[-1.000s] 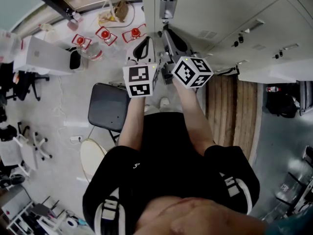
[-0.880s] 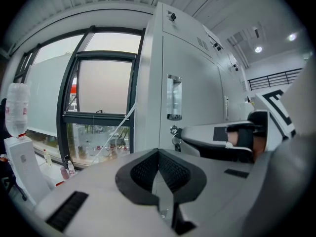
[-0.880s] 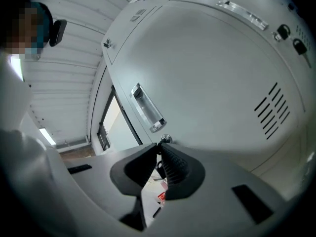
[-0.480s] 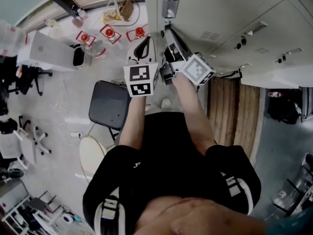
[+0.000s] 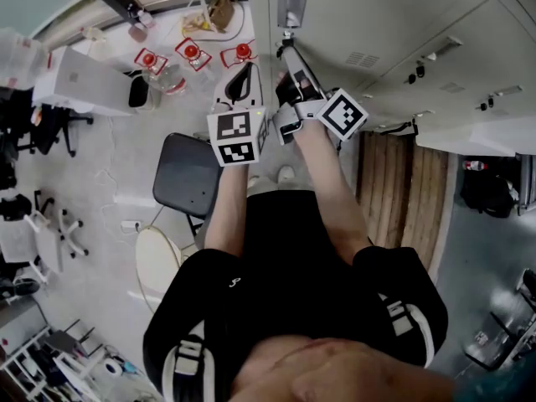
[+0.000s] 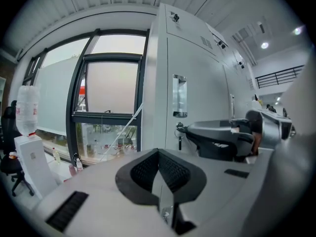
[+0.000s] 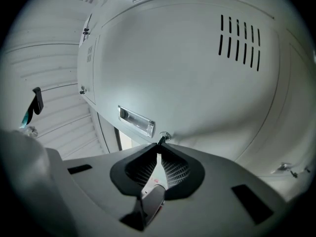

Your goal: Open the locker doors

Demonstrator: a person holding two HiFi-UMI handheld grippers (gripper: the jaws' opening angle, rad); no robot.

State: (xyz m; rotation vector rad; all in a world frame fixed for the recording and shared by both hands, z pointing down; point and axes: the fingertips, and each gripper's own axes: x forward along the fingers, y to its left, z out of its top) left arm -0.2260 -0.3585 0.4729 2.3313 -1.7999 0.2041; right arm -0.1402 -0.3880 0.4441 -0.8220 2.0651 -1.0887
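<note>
With the right gripper (image 7: 159,147), pinches the key (image 7: 163,137) seated in the lock of the locker door (image 7: 197,83). Jaws drawn almost together, tips clamped on the key's head. Just beside the key, to its left in the right gripper view, a recessed handle (image 7: 136,121). Higher on the same panel, a row of vent slots (image 7: 239,36).

With the left gripper (image 6: 159,156), holds nothing. Jaws closed pad against pad, parked just beside the right gripper and short of the door, touching no part of it.

From the head view, shows both grippers side by side in front of the bank of lockers (image 5: 402,23), the right one reaching up to the lock. On the floor below the left forearm, a black chair (image 5: 186,178).

Progress, as a judgement: early.
- Done: key reached and gripped.
- Left: turning the lock, drawing this door open by key or handle, then the same for the remaining doors.

No door visibly swung open in any view. Dark strip at the panel's left edge in the right gripper view too ambiguous to read as an opened gap rather than the space beside the locker.
</note>
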